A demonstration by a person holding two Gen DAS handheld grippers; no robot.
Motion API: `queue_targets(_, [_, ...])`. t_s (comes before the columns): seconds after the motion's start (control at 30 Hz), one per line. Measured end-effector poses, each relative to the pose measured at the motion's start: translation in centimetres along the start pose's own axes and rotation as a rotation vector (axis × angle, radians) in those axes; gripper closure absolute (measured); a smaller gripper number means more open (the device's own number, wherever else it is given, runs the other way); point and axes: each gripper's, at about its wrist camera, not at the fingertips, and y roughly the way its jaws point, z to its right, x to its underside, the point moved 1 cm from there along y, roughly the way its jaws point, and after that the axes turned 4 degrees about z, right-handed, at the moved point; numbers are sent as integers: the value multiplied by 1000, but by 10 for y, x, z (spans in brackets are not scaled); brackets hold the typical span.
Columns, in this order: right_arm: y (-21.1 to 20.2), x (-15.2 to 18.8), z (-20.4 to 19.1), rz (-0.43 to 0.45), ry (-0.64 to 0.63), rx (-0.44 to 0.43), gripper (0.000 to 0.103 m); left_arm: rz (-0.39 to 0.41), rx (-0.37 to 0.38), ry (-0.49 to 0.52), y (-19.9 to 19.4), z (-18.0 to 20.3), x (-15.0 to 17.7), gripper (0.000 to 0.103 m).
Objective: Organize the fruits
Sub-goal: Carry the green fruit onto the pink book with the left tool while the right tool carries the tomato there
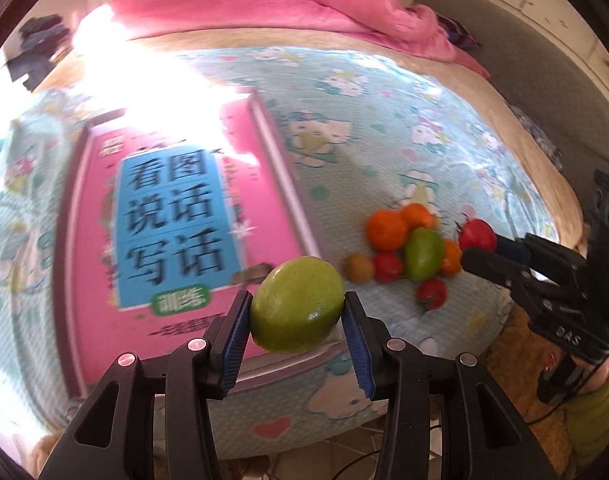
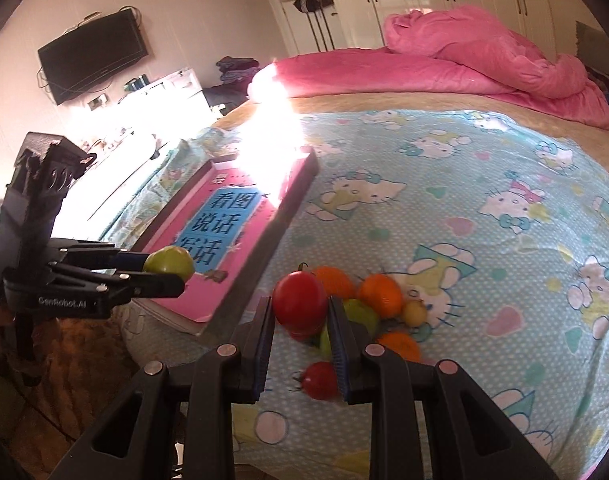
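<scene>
My left gripper (image 1: 297,307) is shut on a green fruit (image 1: 297,305) and holds it above the near end of a pink box (image 1: 104,240) with a blue label. It also shows in the right wrist view (image 2: 172,268) with the green fruit (image 2: 169,265). My right gripper (image 2: 300,308) is shut on a red fruit (image 2: 300,305), lifted just above a pile of fruits (image 2: 368,304) on the bed. In the left wrist view the right gripper (image 1: 480,246) holds the red fruit (image 1: 477,234) beside the pile (image 1: 408,248) of orange, red and green fruits.
The bed carries a light blue cartoon-print sheet (image 2: 484,208) and a bunched pink quilt (image 2: 464,60) at the far end. Strong sun glare covers the far part of the pink box (image 2: 272,152). A television (image 2: 92,56) and wardrobes stand beyond the bed.
</scene>
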Motion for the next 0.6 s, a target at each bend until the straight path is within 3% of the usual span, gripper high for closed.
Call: queue_targets(0.6, [32, 0, -71, -61, -107, -120, 76, 19, -106, -184, -11, -77, 20, 56])
